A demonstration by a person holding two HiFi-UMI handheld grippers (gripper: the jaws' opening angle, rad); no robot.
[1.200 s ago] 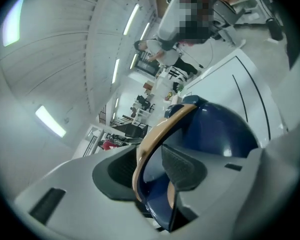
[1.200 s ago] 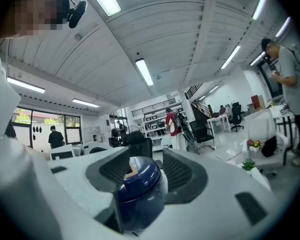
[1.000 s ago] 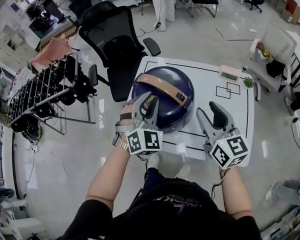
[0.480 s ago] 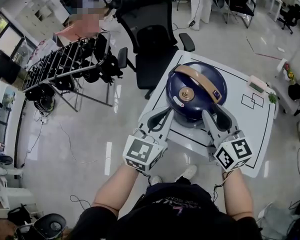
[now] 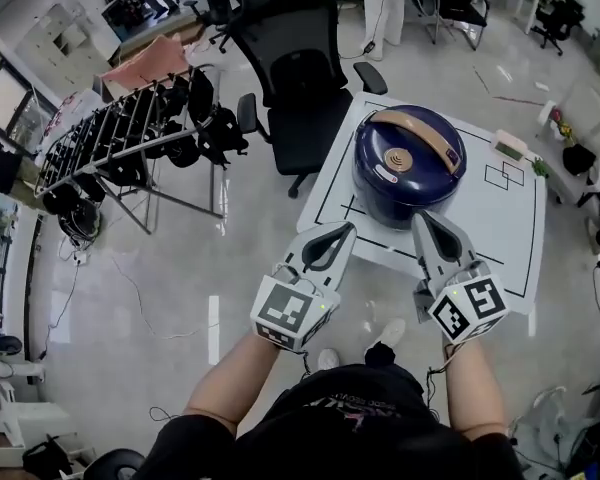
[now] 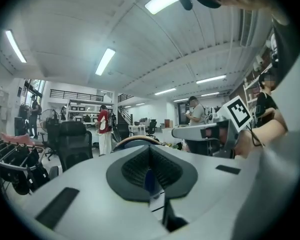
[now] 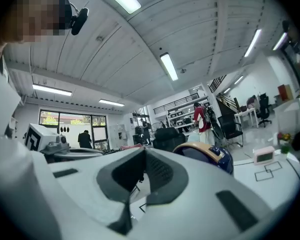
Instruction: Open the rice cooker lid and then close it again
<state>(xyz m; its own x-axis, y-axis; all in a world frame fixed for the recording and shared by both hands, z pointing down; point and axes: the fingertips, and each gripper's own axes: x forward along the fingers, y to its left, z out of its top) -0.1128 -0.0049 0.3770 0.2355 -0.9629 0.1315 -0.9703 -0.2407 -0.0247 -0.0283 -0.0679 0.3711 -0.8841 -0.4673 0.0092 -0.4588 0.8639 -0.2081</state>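
Note:
The dark blue rice cooker (image 5: 408, 163) stands on the white table (image 5: 505, 223) with its lid down and its tan handle across the top. Both grippers hover in front of it, short of the table's near edge and clear of the cooker. My left gripper (image 5: 345, 229) is shut and empty; in the left gripper view its jaws (image 6: 150, 154) meet, and the cooker's handle (image 6: 135, 140) shows just beyond. My right gripper (image 5: 422, 217) has just been closing and now stands shut with nothing between its jaws (image 7: 141, 160). The cooker (image 7: 212, 156) lies ahead to its right.
A black office chair (image 5: 300, 78) stands behind the table's left side. A rack hung with dark items (image 5: 130, 148) fills the floor at left. A small white device (image 5: 510, 145) and drawn squares (image 5: 500, 176) sit on the table's right part. People stand far off.
Both grippers have drawn back from the cooker toward me. The left one came off the lid's front and rolled. The right jaws went from wide open to shut. The lid stayed down.

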